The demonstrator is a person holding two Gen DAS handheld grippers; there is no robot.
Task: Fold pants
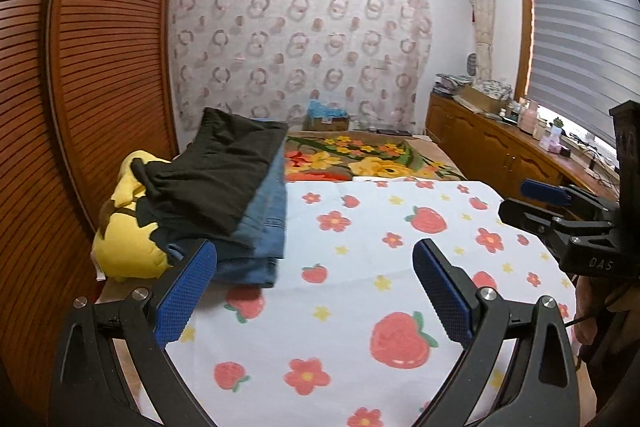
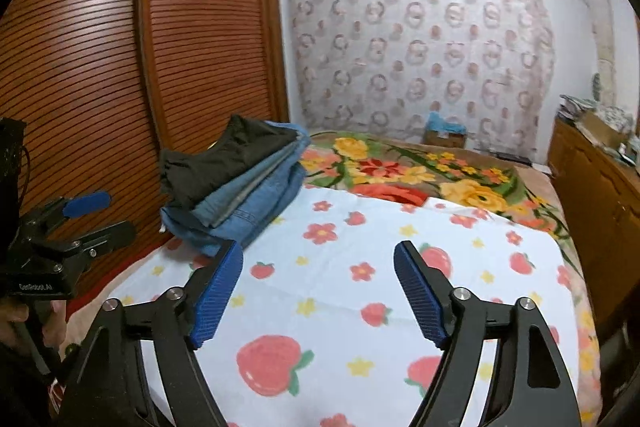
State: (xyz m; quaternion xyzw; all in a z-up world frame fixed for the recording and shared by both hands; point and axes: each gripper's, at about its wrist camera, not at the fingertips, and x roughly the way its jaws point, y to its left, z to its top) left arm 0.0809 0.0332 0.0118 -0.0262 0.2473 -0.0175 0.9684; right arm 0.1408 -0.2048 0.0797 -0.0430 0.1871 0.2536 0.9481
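Both sets of blue-padded fingers are spread wide with nothing in them, left gripper [image 1: 316, 287] and right gripper [image 2: 318, 291] hanging over the white strawberry-and-flower sheet [image 1: 360, 239] on the bed. Nothing's in the way up close. The stack of folded pants [image 2: 240, 183], black on top of blue denim, sits ahead-left of the fingers, well apart, by the slatted wooden wardrobe [image 2: 100, 67]. A yellow plush [image 1: 124, 227] sits beside it.
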